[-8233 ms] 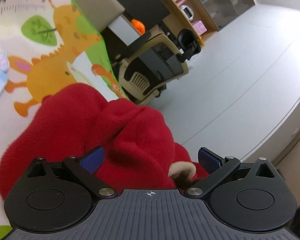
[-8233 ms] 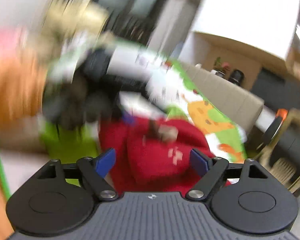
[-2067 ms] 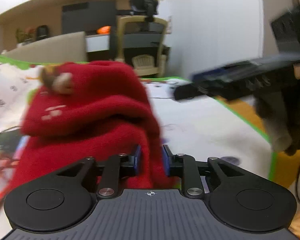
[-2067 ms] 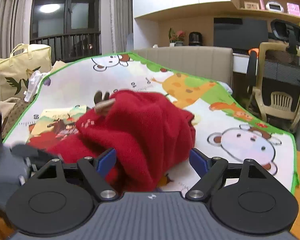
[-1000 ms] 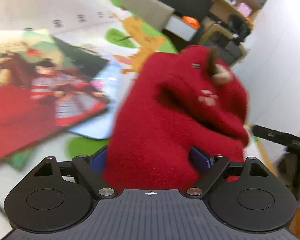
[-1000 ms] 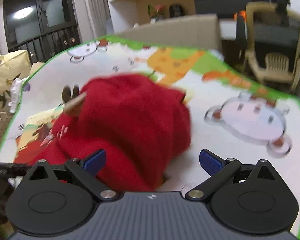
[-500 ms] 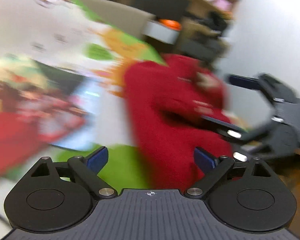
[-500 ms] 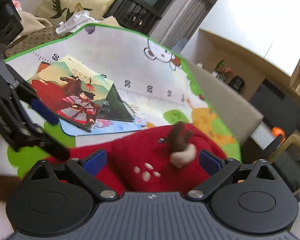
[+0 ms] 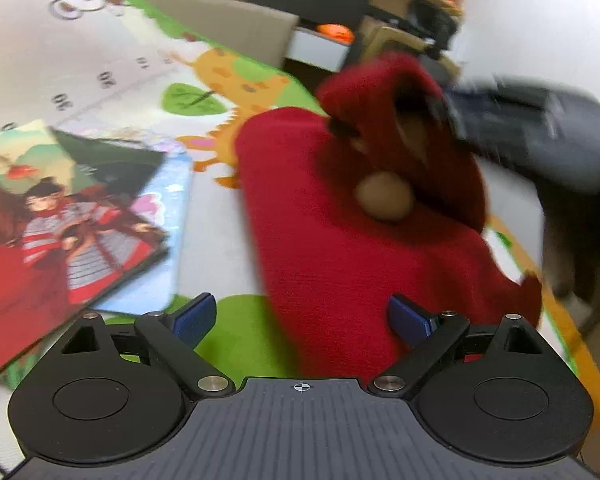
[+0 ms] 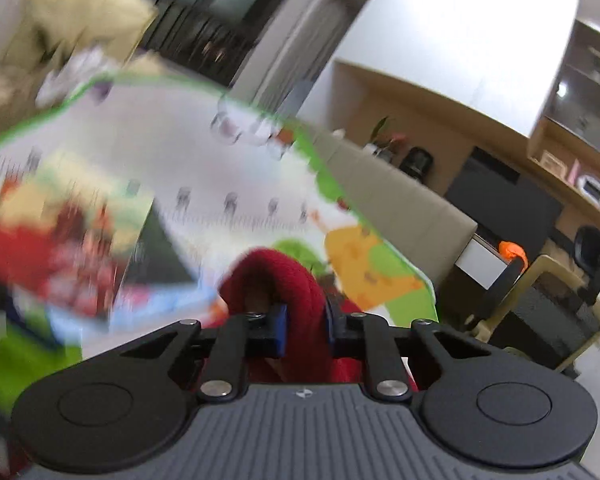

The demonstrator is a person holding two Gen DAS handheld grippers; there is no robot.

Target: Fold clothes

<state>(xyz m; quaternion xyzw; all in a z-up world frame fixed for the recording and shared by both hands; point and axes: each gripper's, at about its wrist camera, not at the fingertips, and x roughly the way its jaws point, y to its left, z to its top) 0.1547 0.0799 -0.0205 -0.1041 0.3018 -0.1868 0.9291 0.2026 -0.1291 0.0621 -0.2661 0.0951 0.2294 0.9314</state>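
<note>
A red fleece garment (image 9: 332,216) with a tan pompom lies crumpled on the cartoon play mat (image 9: 112,60). My left gripper (image 9: 300,316) is open just in front of its near end, the blue pads on either side of the cloth without gripping it. Blurred, my right gripper (image 9: 448,116) comes in from the right in the left wrist view and holds the garment's raised top. Seen from the right wrist, the right gripper (image 10: 305,330) is shut on a fold of the red garment (image 10: 288,276).
A picture book (image 9: 48,200) lies on the mat left of the garment. Beyond the mat stand a beige sofa back (image 10: 396,200), an office chair (image 10: 540,300) and shelves. A yellow bag (image 10: 80,4) sits far left, blurred.
The right gripper, open half a second ago, has shut on the top of the garment and lifted it. The left gripper has stayed open and swung closer to the garment's near end.
</note>
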